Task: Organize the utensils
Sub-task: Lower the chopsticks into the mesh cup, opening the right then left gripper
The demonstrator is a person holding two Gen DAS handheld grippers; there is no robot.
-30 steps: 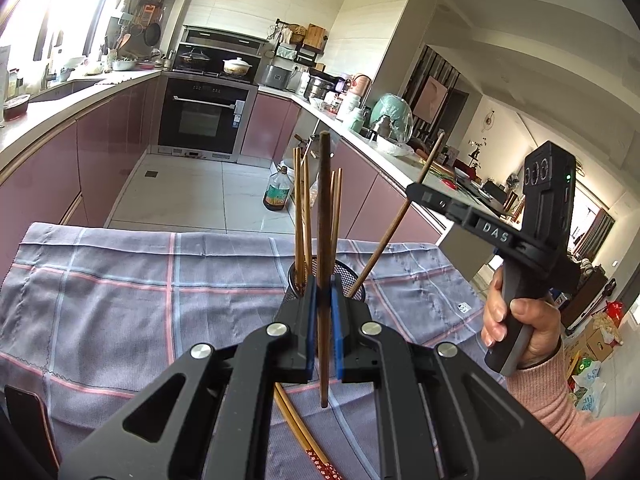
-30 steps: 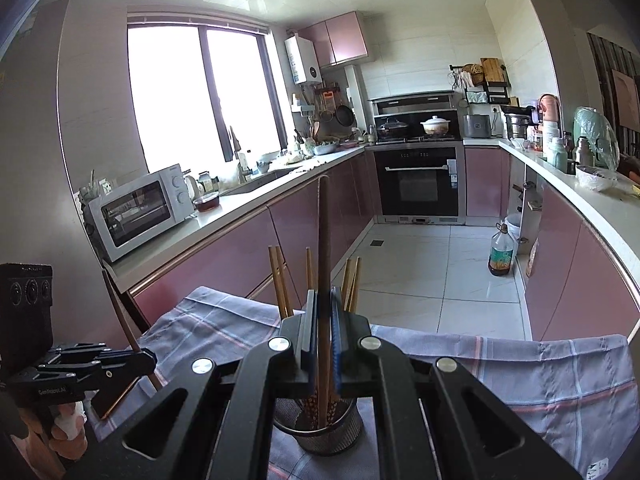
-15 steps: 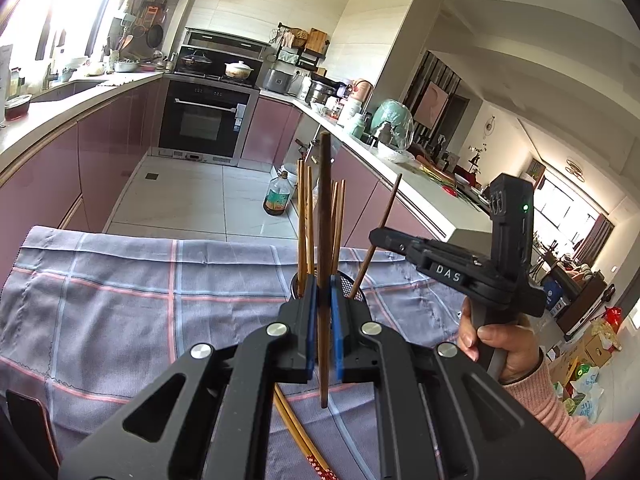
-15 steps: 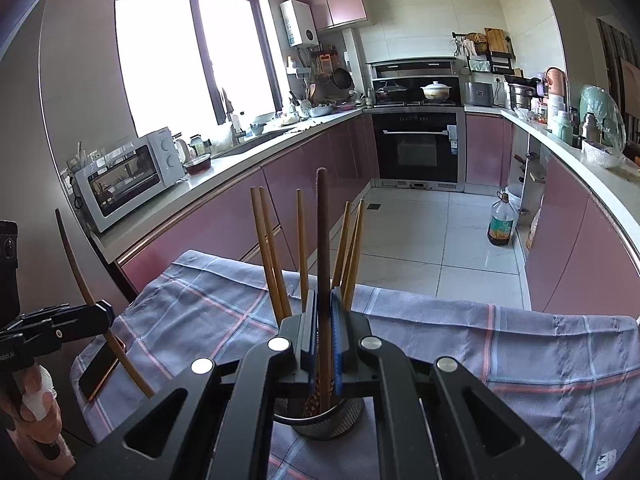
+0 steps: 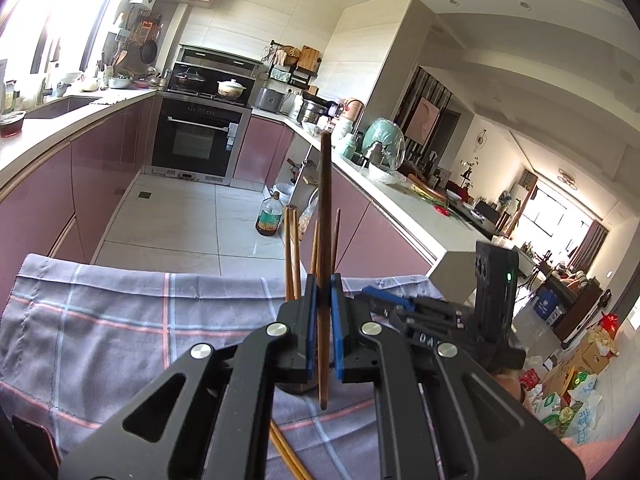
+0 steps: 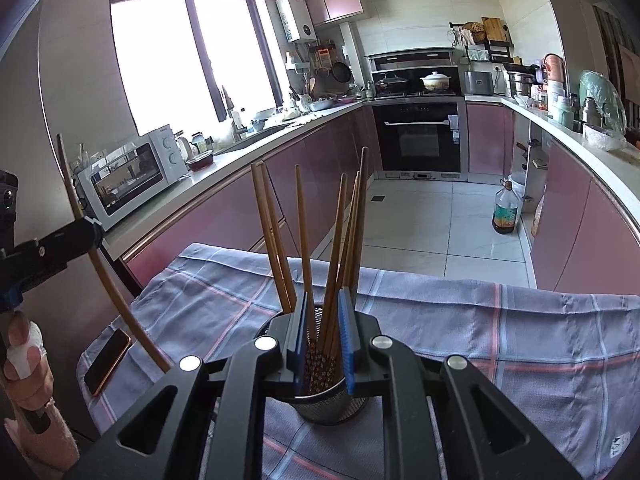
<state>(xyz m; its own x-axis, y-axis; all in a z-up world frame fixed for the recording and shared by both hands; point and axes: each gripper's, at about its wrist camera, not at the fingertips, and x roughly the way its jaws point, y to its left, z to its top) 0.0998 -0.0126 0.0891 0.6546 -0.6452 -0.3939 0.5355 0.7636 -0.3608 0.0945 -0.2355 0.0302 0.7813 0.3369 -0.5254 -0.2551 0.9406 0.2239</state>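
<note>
The right gripper point(image 6: 323, 340) fingers have just been opening, releasing a dark chopstick point(image 6: 360, 216) into the black mesh holder point(image 6: 328, 404); the left gripper point(image 5: 323, 338) is gripping another dark brown chopstick point(image 5: 325, 240), probably next to go in.

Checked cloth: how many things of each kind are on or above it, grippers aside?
Chopsticks: 9 (6 in the mesh holder, 1 in the left gripper, 2 loose)
Mesh holder: 1
Phone: 1
Total: 11

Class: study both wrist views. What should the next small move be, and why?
Probably lift the right tongs clear of the black mesh holder: their jaws have just been opening, leaving the dark chopstick standing inside. That makes room for the left tongs, shut on another dark brown chopstick.
</note>
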